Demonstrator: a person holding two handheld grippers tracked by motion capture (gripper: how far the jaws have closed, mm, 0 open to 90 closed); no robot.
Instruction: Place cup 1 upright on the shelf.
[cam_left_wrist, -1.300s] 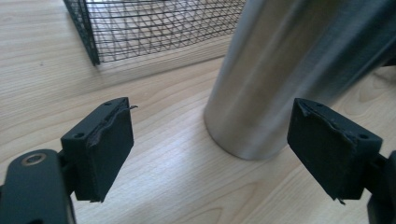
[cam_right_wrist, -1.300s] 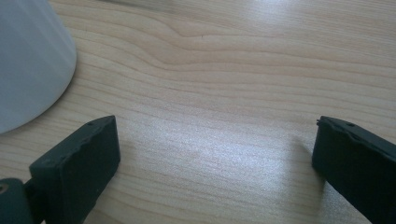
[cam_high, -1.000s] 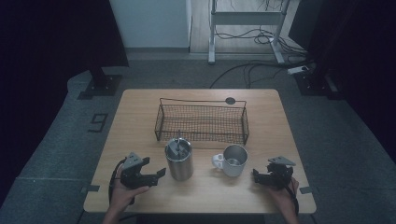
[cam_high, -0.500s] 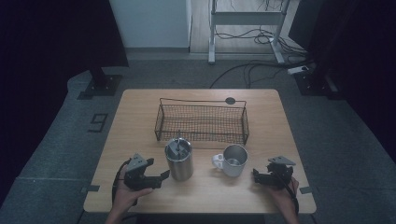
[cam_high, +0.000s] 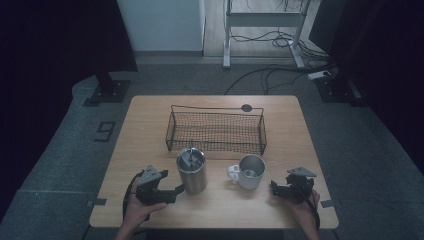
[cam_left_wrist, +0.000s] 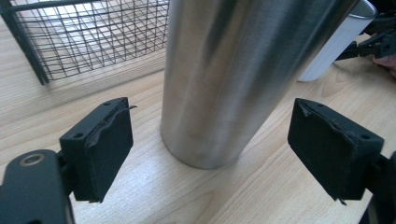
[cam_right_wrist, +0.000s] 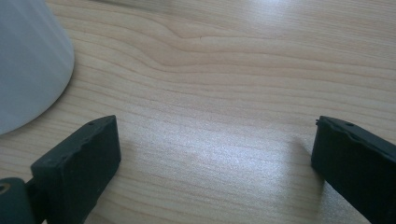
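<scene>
Black wire mesh basket (cam_high: 216, 131) mid-table, tall steel cylinder tumbler (cam_high: 192, 171) just before its left end, white handled mug (cam_high: 248, 171) before its right end, right of the tumbler.

Both tools (cam_high: 176, 190) (cam_high: 274, 187) low, jaws apart.

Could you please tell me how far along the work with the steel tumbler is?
Nothing looks done yet: the steel tumbler and the white mug stand on the table, outside the wire basket. The left gripper brackets the tumbler, jaws open, ungripped. Grasping and moving remain.
</scene>
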